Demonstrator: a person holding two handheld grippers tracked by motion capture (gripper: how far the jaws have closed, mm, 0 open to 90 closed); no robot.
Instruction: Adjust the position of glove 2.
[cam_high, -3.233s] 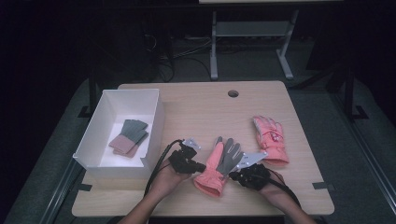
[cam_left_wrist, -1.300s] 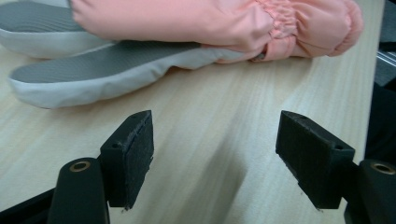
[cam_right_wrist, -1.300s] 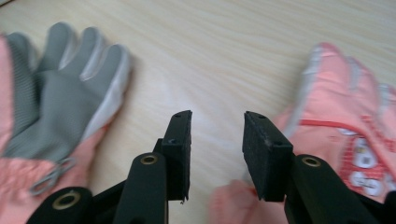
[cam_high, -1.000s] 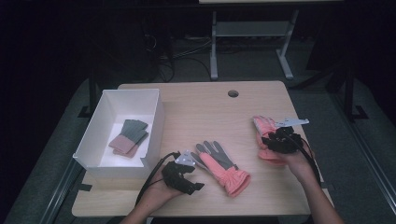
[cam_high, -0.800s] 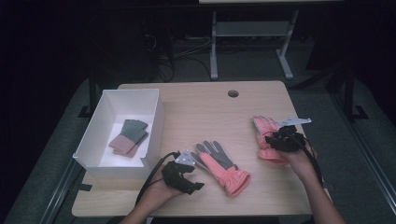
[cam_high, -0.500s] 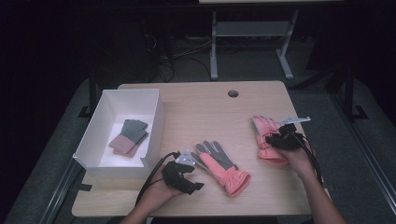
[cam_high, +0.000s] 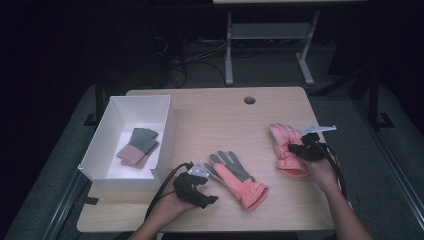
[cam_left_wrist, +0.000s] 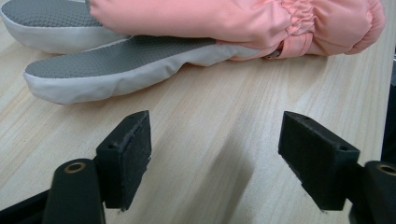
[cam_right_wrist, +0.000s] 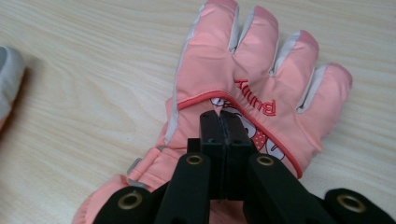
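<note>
A pink glove (cam_high: 280, 134) (cam_right_wrist: 252, 60) lies back up at the table's right, fingers pointing away. My right gripper (cam_high: 296, 148) (cam_right_wrist: 219, 114) rests on its back; its jaws have just been closing and stand shut, tips pressed into the fabric, with no fold seen between them. A second pink glove (cam_high: 235, 175) (cam_left_wrist: 187, 23) lies grey palm up at the front middle. Just left of it, my left gripper (cam_high: 206, 176) (cam_left_wrist: 215, 140) sits low over the bare wood. Its jaws have just been opening a little and are open, nothing between them.
A white box (cam_high: 170, 135) stands at the table's left with a folded grey and pink pair (cam_high: 137, 145) inside. A round cable hole (cam_high: 249, 100) sits near the far edge. Bare wood spans the table's far half.
The right gripper has slid slightly down and left onto the right-hand glove. Earlier, both grippers were at the middle glove, which now lies turned with its cuff to the right. The left hand stays put.
</note>
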